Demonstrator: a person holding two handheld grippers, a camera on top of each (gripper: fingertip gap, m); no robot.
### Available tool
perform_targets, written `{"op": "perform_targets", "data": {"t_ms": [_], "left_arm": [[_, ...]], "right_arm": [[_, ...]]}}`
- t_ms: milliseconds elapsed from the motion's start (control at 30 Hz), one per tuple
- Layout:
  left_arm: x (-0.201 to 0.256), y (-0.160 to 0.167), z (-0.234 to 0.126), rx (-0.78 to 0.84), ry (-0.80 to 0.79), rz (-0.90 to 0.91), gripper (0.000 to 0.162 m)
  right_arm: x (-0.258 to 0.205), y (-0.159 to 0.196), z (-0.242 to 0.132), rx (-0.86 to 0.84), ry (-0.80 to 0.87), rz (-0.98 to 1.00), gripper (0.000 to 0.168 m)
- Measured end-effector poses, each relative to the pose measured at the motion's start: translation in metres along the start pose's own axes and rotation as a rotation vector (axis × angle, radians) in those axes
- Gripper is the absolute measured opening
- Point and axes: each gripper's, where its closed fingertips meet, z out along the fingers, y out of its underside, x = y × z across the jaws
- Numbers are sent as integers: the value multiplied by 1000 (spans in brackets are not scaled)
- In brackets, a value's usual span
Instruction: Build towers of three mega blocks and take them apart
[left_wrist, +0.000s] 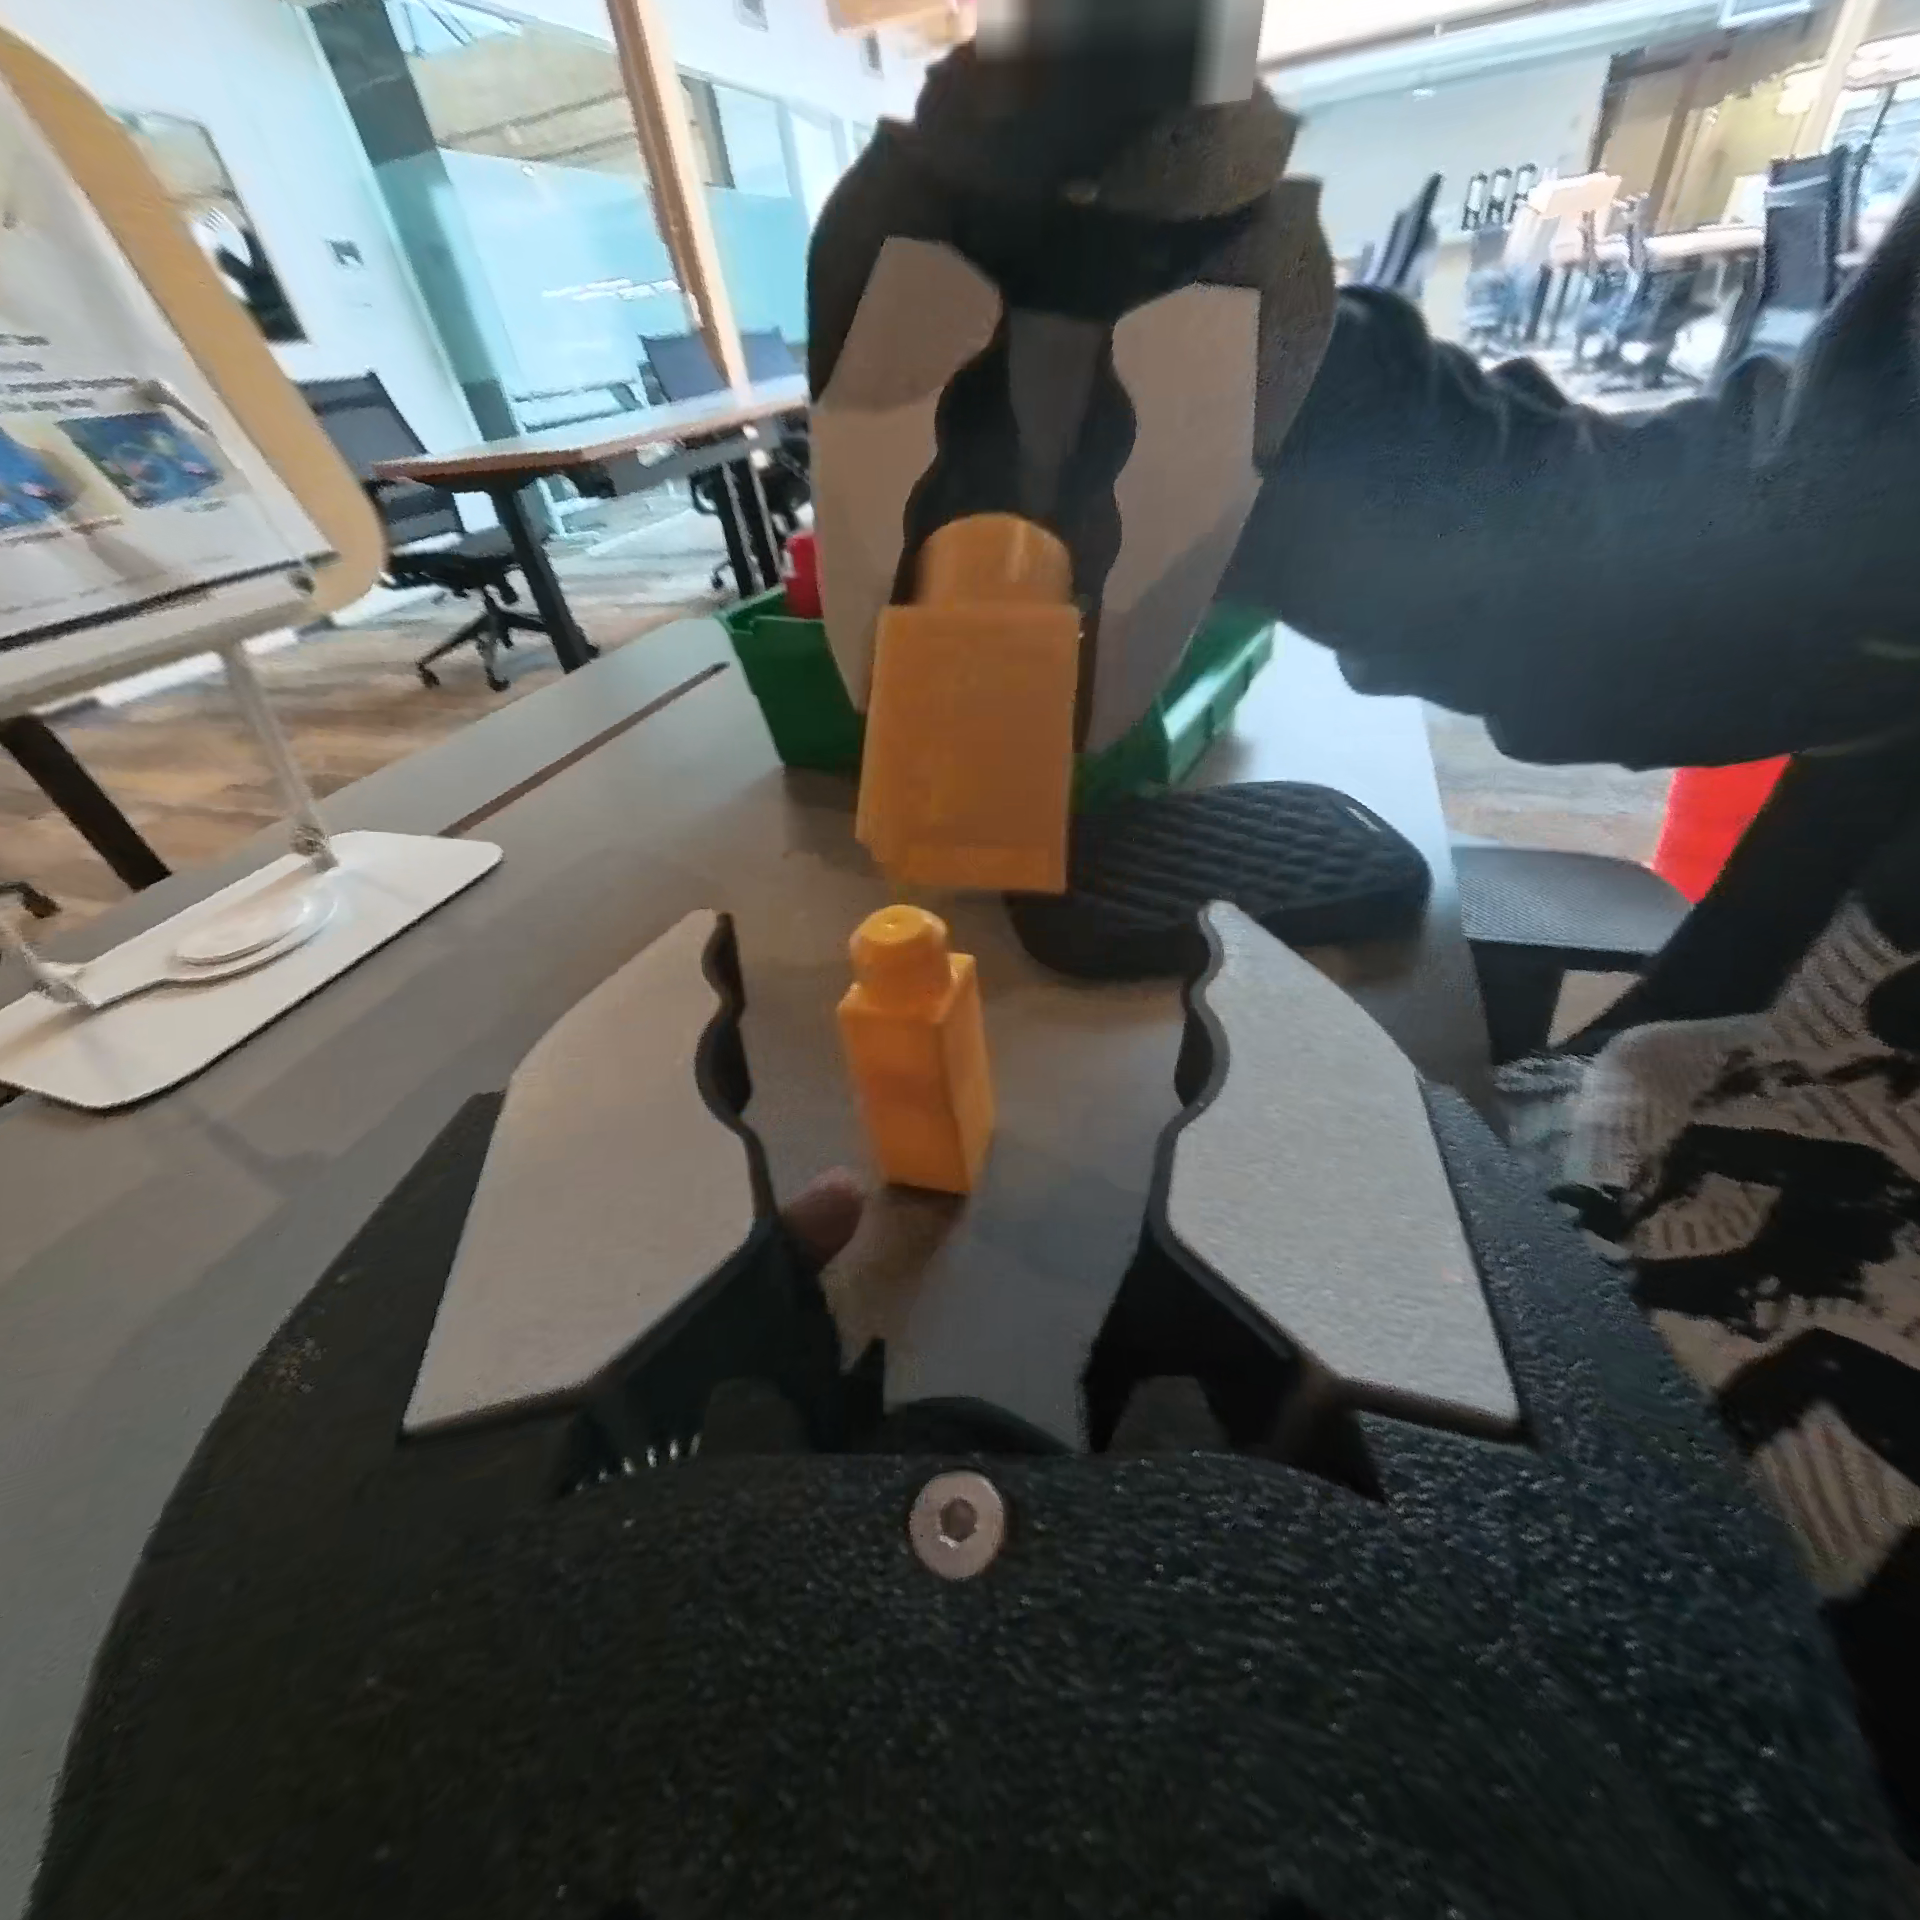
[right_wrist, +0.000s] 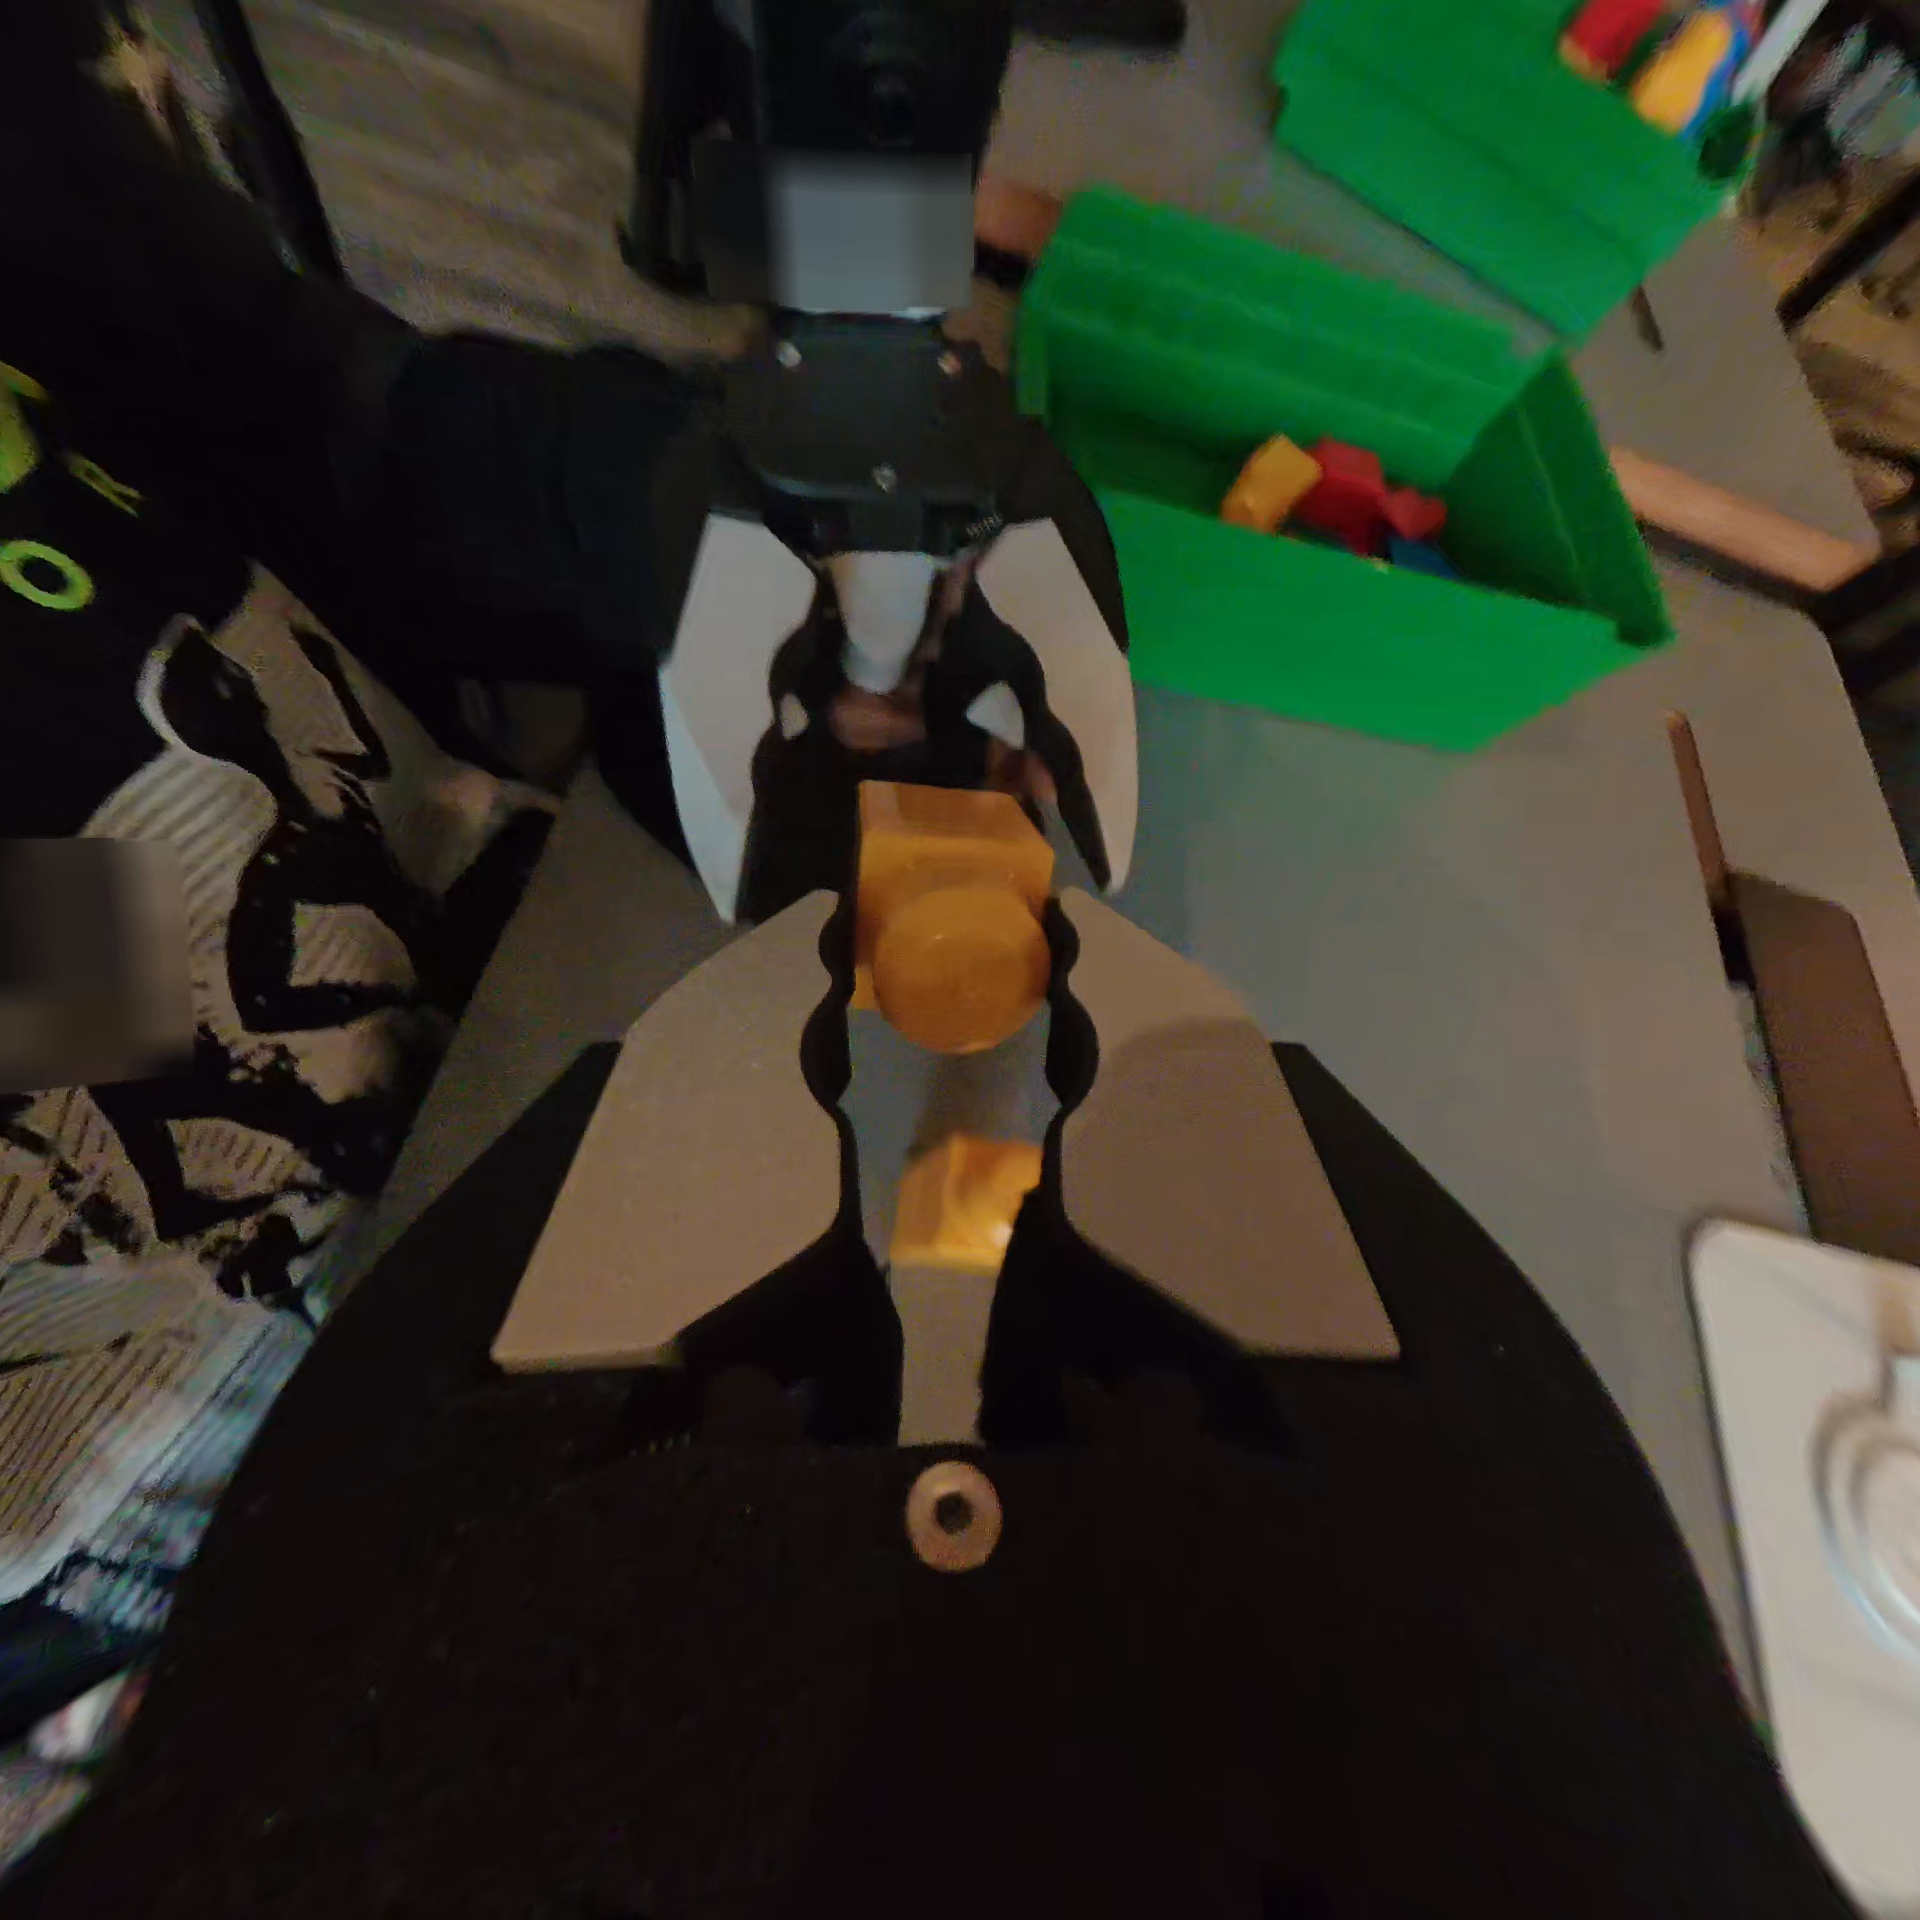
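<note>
A small orange block stands upright on the grey table, stud up. My left gripper is open, with a finger on each side of the block and not touching it. My right gripper comes down from above, shut on a second orange block. It holds that block stud-up just above and slightly behind the standing one. In the right wrist view the held block sits between my right gripper's fingers. The left gripper's white fingers show beyond. More orange shows through the gap.
A green bin with red, yellow and blue blocks stands behind the work spot, also in the left wrist view. A second green bin is farther back. A black mesh pad and a white document stand flank the blocks. My two grippers' fingertips are within a few centimetres of each other.
</note>
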Motion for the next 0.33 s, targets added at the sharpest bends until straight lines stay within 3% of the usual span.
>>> {"op": "perform_targets", "data": {"t_ms": [167, 333], "left_arm": [[-10, 10, 2, 38, 11, -19, 87], [-8, 38, 5, -79, 45, -73, 88]], "right_arm": [[25, 28, -25, -318, 55, -4, 34], [25, 53, -28, -566, -30, -23, 34]]}}
